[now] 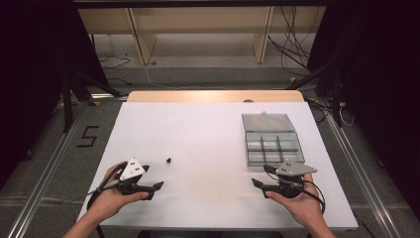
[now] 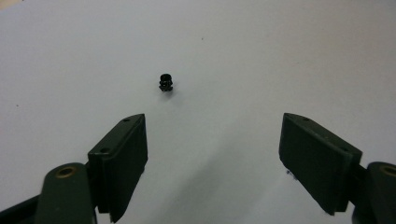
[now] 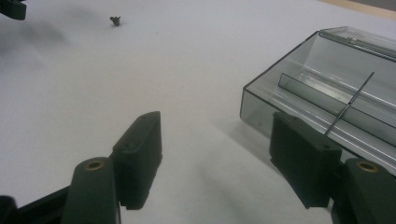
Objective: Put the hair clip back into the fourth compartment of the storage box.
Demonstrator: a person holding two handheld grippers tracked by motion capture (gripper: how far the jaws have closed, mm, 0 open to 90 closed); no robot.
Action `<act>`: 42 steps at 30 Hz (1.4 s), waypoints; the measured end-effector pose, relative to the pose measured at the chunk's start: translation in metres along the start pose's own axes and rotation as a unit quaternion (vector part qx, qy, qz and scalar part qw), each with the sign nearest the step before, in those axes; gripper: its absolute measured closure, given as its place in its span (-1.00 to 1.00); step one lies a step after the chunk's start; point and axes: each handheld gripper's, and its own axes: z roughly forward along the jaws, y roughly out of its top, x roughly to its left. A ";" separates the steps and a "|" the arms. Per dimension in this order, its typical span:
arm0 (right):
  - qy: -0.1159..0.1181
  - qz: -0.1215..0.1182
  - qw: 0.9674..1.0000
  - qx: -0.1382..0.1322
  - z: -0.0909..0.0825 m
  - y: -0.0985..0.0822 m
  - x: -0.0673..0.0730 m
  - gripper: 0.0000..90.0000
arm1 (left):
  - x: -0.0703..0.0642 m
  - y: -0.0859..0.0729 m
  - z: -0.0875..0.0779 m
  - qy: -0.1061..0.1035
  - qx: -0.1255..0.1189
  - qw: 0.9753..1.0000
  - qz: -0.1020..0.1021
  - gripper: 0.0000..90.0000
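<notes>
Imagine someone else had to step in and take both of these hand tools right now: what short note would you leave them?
Left gripper: open, holding nothing, aimed at the small black part lying on the white table just ahead of it.
Right gripper: open, holding nothing, next to the near corner of the clear box.
Clear box: lid open, near the table's right edge; I can make out nothing in its compartments.
Done: nothing picked up yet.
Left: probably grasp the black part and put it into the box.

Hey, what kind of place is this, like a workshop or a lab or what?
Probably a lab set up for recording handling tasks. A white table stands on a bare floor with loose cables behind it, a taped number 5 beside it, and dark curtains at both sides.
</notes>
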 end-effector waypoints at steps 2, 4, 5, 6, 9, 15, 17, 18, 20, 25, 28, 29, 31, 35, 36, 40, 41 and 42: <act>0.003 0.000 1.000 0.002 0.001 0.000 0.001 -0.22 | 0.000 0.000 0.000 0.000 0.001 1.000 0.002 -0.48; 0.004 -0.001 1.000 -0.001 0.003 0.001 0.002 -0.21 | 0.000 0.000 0.001 0.001 0.000 1.000 0.002 -0.48; 0.006 -0.001 1.000 -0.002 0.005 0.003 0.004 -0.21 | -0.001 0.000 0.001 -0.001 0.000 1.000 0.000 -0.48; 0.008 -0.002 1.000 -0.005 0.007 0.004 0.005 -0.21 | -0.001 -0.001 0.000 -0.001 0.003 1.000 0.003 -0.48; 0.019 -0.008 1.000 -0.008 0.014 0.011 0.012 -0.20 | -0.002 -0.001 0.000 0.000 0.003 1.000 0.002 -0.49; 0.039 -0.015 0.999 -0.010 0.035 0.024 0.026 -0.19 | -0.001 -0.001 0.000 0.000 0.005 1.000 0.004 -0.50; 0.042 -0.020 0.999 -0.008 0.044 0.029 0.030 -0.19 | -0.001 -0.001 0.001 -0.001 0.005 1.000 0.004 -0.50; 0.045 -0.020 0.999 -0.009 0.048 0.032 0.033 -0.18 | -0.001 -0.001 0.001 -0.001 0.005 1.000 0.004 -0.50; 0.049 -0.025 0.998 -0.007 0.056 0.036 0.037 -0.18 | -0.001 -0.002 0.001 -0.003 0.005 1.000 0.004 -0.50; 0.055 -0.032 0.998 -0.003 0.079 0.048 0.045 -0.17 | -0.002 -0.002 0.002 -0.003 0.005 1.000 0.005 -0.50; 0.060 -0.033 0.998 -0.003 0.092 0.055 0.050 -0.17 | -0.002 -0.001 0.002 -0.003 0.007 1.000 0.005 -0.50; 0.061 -0.034 0.998 -0.002 0.096 0.057 0.052 -0.17 | -0.002 -0.001 0.002 -0.003 0.007 1.000 0.005 -0.50; 0.065 -0.036 0.997 -0.001 0.105 0.061 0.055 -0.17 | -0.002 -0.001 0.003 -0.003 0.006 1.000 0.005 -0.51; 0.072 -0.039 0.997 0.002 0.125 0.070 0.064 -0.17 | -0.001 -0.001 0.003 -0.003 0.007 1.000 0.007 -0.51; 0.073 -0.041 0.996 0.003 0.131 0.072 0.066 -0.17 | -0.001 -0.001 0.003 -0.002 0.007 1.000 0.007 -0.51; 0.079 -0.042 0.996 0.007 0.152 0.079 0.074 -0.16 | -0.001 -0.001 0.004 -0.002 0.006 1.000 0.007 -0.51; 0.082 -0.043 0.996 0.009 0.156 0.081 0.076 -0.16 | -0.001 -0.001 0.004 -0.002 0.006 1.000 0.007 -0.51; 0.082 -0.046 0.995 0.011 0.161 0.082 0.078 -0.16 | -0.001 -0.001 0.004 -0.003 0.006 1.000 0.006 -0.51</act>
